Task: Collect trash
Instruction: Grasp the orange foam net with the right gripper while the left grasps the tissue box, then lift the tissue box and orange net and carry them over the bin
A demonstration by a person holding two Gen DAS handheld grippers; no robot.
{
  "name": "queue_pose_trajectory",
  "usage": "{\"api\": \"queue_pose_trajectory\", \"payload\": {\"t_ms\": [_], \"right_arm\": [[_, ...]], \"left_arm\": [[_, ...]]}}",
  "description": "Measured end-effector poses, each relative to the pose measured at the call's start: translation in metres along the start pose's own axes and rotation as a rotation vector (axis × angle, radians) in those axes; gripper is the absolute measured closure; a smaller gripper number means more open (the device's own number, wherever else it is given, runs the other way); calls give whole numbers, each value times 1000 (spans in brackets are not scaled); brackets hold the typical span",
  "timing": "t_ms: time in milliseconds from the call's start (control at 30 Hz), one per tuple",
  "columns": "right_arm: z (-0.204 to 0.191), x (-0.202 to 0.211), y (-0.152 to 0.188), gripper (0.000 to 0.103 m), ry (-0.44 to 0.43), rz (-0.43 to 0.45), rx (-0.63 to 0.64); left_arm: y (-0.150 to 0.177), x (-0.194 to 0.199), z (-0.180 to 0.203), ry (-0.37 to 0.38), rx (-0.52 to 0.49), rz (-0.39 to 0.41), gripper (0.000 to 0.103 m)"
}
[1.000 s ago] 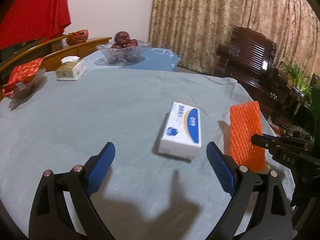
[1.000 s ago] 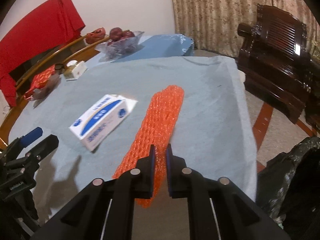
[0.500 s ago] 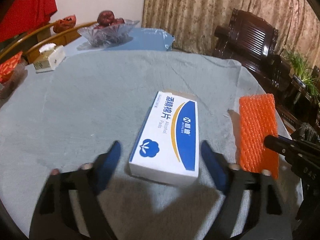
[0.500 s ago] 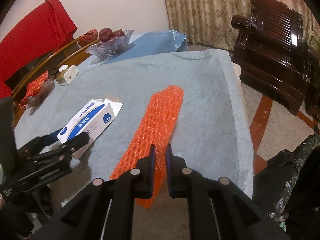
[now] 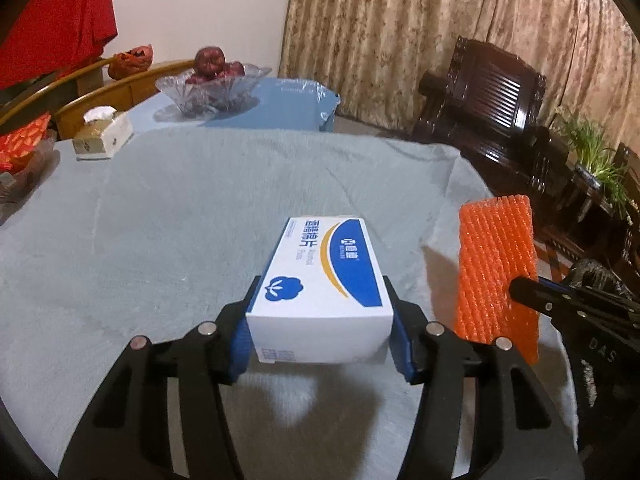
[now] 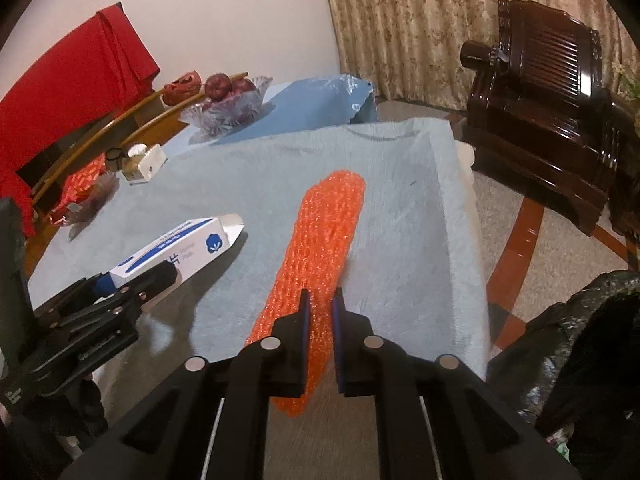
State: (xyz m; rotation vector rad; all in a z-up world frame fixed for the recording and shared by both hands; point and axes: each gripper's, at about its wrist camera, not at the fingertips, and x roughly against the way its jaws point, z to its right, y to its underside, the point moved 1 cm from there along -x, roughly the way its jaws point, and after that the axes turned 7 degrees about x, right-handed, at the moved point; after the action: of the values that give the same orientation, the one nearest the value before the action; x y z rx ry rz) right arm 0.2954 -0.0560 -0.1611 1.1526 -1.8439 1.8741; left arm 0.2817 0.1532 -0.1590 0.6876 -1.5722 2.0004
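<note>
Left gripper (image 5: 320, 344) has just been closing its jaws; they now pinch the near end of the white-and-blue box (image 5: 320, 280), blue pads against both its sides, just over the blue-cloth tabletop (image 5: 160, 220). Right gripper (image 6: 319, 312) has jaws nearly pressed together, clamping the near end of the orange foam net (image 6: 328, 232), which stretches out over the cloth. Black trash bag (image 6: 560, 340) sits off the tabletop's right edge.

Glossy card box (image 5: 324, 276), orange foam net (image 5: 496, 264), matt fuzzy cloth (image 5: 180, 208)
</note>
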Motion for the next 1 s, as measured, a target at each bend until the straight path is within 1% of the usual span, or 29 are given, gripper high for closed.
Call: {"api": "queue_pose_trajectory", "payload": {"t_ms": [333,567,733,867,1000], "right_arm": [[2,43,-3,93,-6,55,5],[4,83,-3,93,1,104,14],[11,120,-2,93,20,157,19],[19,150,-1,93,41,197,17],[31,175,4,93,70,218,6]], "left_arm": [[3,51,19,18,5,76,49],[3,90,48,52,-32,141,49],[3,114,69,77,-47,182,49],[5,130,88,101,-68,202,49],[7,143,108,124,-91,219,49]]}}
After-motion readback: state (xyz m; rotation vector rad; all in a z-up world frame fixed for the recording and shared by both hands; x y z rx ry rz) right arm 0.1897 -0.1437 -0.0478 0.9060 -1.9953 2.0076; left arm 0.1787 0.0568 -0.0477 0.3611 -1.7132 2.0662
